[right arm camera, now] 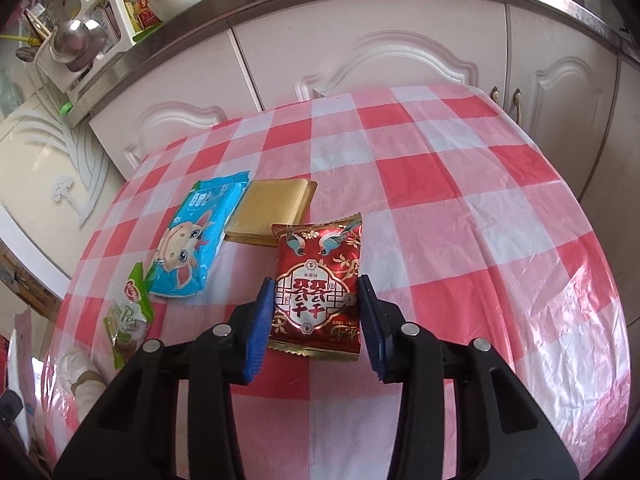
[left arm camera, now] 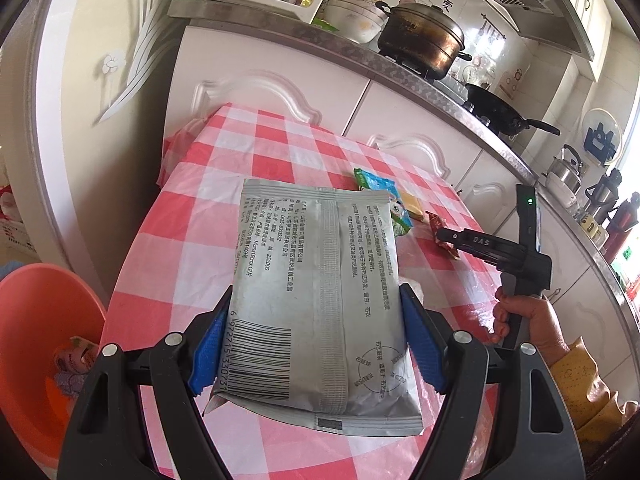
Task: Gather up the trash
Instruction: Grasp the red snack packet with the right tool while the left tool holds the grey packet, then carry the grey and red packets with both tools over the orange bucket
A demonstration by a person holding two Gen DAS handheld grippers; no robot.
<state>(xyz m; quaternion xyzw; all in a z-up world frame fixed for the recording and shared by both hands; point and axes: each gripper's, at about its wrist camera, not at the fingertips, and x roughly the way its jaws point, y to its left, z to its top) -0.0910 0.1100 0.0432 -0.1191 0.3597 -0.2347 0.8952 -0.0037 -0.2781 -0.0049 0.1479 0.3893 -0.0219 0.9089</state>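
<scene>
Your left gripper [left arm camera: 316, 344] is clamped on the grey packet [left arm camera: 320, 300], lifted at frame centre; your right gripper [right arm camera: 316, 312] stands open, jaws straddling the red wrapper [right arm camera: 318, 284] on the table [right arm camera: 460, 200]. Next, I judge, carry the packet to the orange bin [left arm camera: 36, 344] at lower left and close on the wrapper.

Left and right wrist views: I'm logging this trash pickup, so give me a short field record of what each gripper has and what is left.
left gripper: shut on grey packet, lifted over the table
right gripper: fingers either side of red packet, contact unclear
bin: orange basin at left, wrapper inside
left on checked tablecloth: blue packet, green packet, yellow packet
</scene>
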